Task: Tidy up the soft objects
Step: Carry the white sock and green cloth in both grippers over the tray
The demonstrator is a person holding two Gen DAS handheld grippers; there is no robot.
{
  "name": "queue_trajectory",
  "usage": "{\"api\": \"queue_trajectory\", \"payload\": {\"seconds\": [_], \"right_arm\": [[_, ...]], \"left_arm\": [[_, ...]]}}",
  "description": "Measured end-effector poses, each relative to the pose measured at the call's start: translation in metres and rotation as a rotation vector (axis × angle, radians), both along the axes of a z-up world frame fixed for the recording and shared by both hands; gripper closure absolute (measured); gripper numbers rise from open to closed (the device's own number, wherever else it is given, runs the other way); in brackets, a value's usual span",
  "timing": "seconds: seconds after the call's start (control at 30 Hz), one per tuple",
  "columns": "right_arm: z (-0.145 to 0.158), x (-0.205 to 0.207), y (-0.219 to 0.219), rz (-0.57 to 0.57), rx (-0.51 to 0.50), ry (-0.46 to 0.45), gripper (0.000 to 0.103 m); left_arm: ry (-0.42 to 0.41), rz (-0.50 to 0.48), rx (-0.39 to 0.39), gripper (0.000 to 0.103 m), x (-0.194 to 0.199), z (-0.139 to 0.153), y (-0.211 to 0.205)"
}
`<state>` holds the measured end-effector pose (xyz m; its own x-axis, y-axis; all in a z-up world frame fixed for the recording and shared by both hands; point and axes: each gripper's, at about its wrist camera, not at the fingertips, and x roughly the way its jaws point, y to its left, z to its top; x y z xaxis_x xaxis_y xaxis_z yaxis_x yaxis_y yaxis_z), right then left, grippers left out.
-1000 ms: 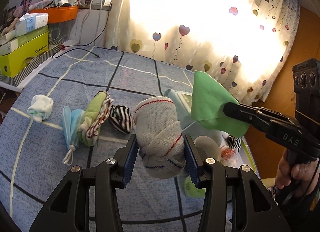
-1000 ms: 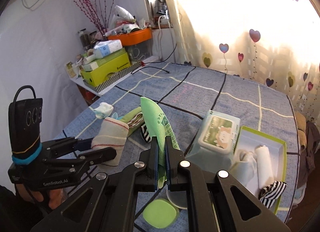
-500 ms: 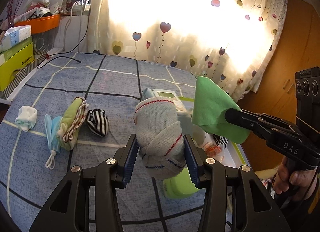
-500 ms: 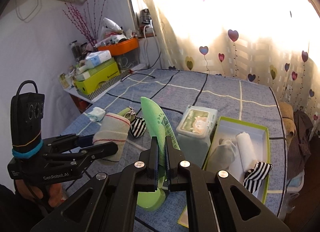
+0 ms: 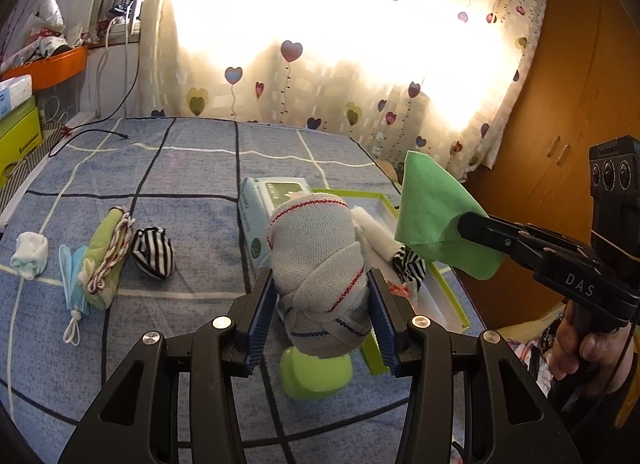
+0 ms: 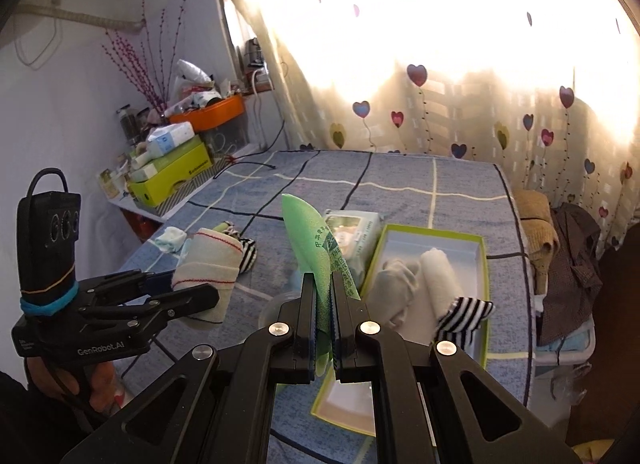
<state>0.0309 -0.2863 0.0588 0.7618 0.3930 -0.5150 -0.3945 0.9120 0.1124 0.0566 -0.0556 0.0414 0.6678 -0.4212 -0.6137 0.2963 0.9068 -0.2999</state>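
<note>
My left gripper (image 5: 322,284) is shut on a rolled grey sock with red stripes (image 5: 318,260), held above the bed. The same sock (image 6: 208,268) shows in the right wrist view at the left gripper (image 6: 198,296). My right gripper (image 6: 323,280) is shut on a thin green cloth (image 6: 310,240), which stands upright from its pads; in the left wrist view that green cloth (image 5: 436,216) hangs from the right gripper (image 5: 466,224) over the green-rimmed box (image 6: 482,264). The box holds a grey sock (image 6: 394,276), a white roll (image 6: 438,276) and a striped sock (image 6: 466,314).
On the blue checked bedspread (image 5: 180,168) lie a striped sock (image 5: 154,250), a green and white bundle (image 5: 108,260), a blue face mask (image 5: 74,284) and a small white sock (image 5: 30,254). A wipes pack (image 5: 264,216) and a green lid (image 5: 316,376) sit by the box. Clutter lines the left shelf (image 6: 176,168).
Both grippers have carried their loads to the right, toward the green-rimmed box, which now shows more fully. The socks left on the bedspread have slid left in view.
</note>
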Motion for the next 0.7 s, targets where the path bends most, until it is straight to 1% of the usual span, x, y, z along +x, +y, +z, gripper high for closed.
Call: {"api": "queue_trajectory", "payload": {"seconds": [0.37,0.7], "right_arm": [[-0.006,-0.006,-0.028,-0.057,0.016,0.012,0.097],[-0.013,-0.011,-0.041,-0.083,0.025,0.025,0.097]], "left_arm": [[0.002,-0.066,0.016,0.056,-0.002,0.002,-0.03],[0.017,-0.119,0.032,0.056,-0.001,-0.003,-0.056]]}}
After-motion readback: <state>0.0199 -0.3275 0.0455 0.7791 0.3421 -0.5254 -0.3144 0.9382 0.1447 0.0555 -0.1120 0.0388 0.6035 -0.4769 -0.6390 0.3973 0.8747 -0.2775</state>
